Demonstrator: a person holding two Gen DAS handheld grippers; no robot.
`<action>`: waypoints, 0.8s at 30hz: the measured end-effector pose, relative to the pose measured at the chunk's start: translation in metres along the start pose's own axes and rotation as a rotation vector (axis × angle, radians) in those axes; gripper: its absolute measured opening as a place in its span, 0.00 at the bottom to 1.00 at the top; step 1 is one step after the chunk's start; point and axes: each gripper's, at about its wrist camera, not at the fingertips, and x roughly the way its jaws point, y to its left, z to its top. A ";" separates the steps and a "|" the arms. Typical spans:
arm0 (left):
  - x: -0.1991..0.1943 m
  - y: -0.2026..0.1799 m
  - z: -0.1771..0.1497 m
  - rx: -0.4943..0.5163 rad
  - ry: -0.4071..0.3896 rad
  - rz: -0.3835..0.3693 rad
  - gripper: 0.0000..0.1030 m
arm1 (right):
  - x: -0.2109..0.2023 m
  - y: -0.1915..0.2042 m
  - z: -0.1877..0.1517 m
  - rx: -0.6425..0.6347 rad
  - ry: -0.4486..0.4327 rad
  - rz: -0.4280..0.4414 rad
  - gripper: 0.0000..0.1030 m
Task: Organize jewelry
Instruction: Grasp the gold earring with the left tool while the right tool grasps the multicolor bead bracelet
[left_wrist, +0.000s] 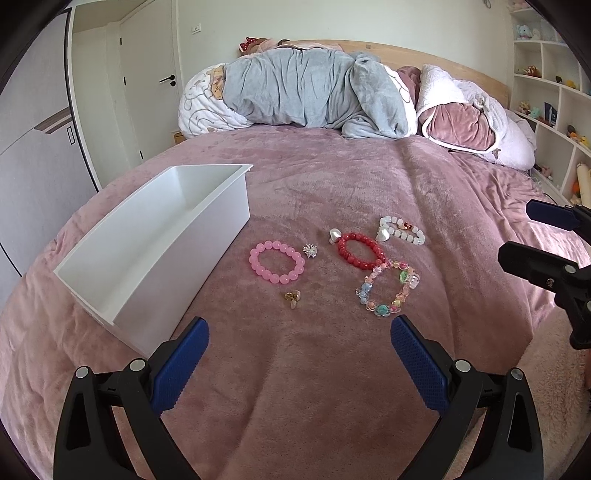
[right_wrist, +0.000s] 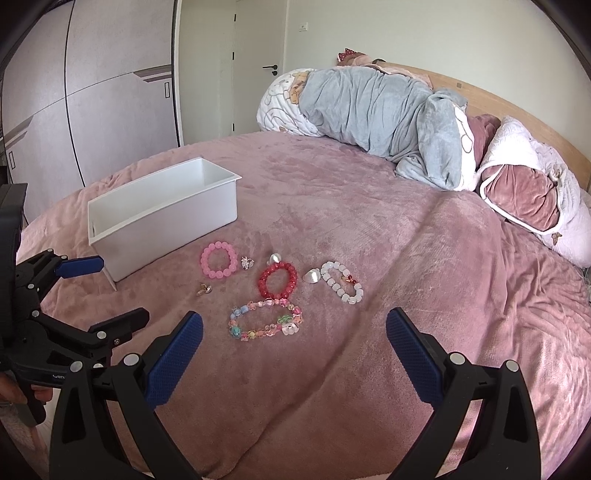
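Note:
An empty white box (left_wrist: 207, 225) (right_wrist: 177, 218) stands on the pink bed. Beside it lie a pink bead bracelet (left_wrist: 277, 261) (right_wrist: 218, 259), a red bead bracelet (left_wrist: 361, 251) (right_wrist: 277, 280), a white bead bracelet (left_wrist: 402, 229) (right_wrist: 341, 282), a multicolour bracelet (left_wrist: 388, 291) (right_wrist: 266, 321), a silver brooch (left_wrist: 309, 251) (right_wrist: 246, 262), a gold ring (left_wrist: 291, 297) (right_wrist: 203, 290) and two shell pieces (left_wrist: 335, 233) (right_wrist: 311, 275). My left gripper (left_wrist: 299, 332) (right_wrist: 110, 291) is open and empty, short of the jewelry. My right gripper (right_wrist: 293, 328) (left_wrist: 517, 232) is open and empty, short of the multicolour bracelet.
Rolled grey and pink bedding (left_wrist: 306, 92) (right_wrist: 388, 114) lies at the head of the bed. A wardrobe (right_wrist: 92, 92) and door (left_wrist: 151, 81) stand at the left. Shelves with toys (left_wrist: 550, 92) line the right wall.

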 end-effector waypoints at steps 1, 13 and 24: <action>0.004 0.001 0.001 -0.008 0.005 0.001 0.97 | 0.003 -0.002 0.001 0.005 0.009 0.003 0.95; 0.044 0.008 0.008 -0.015 0.040 0.036 0.97 | 0.049 -0.019 0.019 0.048 0.159 0.027 0.95; 0.092 0.005 0.008 -0.009 0.073 -0.004 0.96 | 0.108 -0.031 0.008 0.158 0.333 0.077 0.76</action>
